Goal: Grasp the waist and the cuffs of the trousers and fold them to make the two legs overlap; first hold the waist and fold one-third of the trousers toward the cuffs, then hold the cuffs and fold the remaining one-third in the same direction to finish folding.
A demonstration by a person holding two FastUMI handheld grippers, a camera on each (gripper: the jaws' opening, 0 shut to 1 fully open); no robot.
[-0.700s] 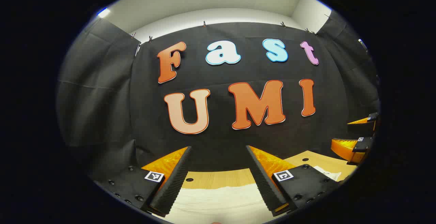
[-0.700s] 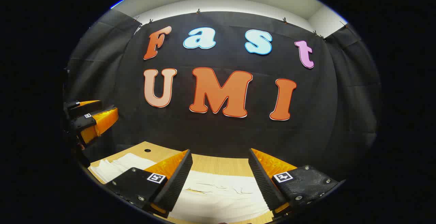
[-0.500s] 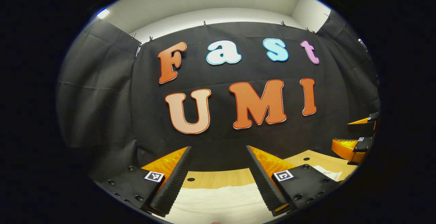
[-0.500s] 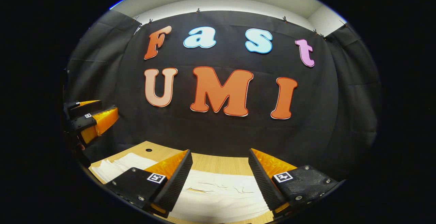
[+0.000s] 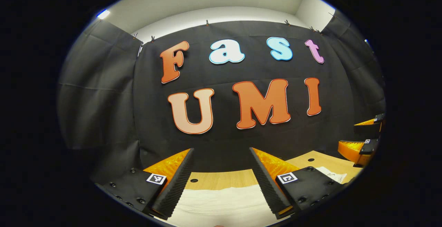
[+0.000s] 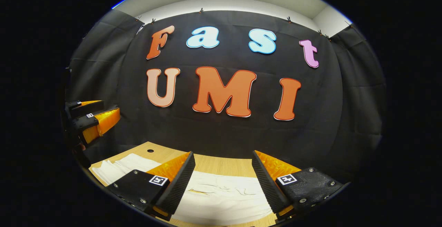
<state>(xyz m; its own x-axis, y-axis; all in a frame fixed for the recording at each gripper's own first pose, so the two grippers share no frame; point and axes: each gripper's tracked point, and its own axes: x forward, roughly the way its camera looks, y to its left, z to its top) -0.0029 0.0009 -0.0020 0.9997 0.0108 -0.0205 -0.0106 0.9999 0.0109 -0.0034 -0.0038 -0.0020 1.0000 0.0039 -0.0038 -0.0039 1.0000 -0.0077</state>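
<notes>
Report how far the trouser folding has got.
Done: nothing that shows; the white trousers lie spread on the wooden table, no fold visible. In hand: the left gripper and right gripper hover open above the cloth, gripping nothing. Left: grasp waist and cuffs, overlap the legs, then both one-third folds.

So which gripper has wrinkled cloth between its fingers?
The right gripper: the trousers under its open fingers show creases. Under the left gripper the cloth lies smooth.
</notes>
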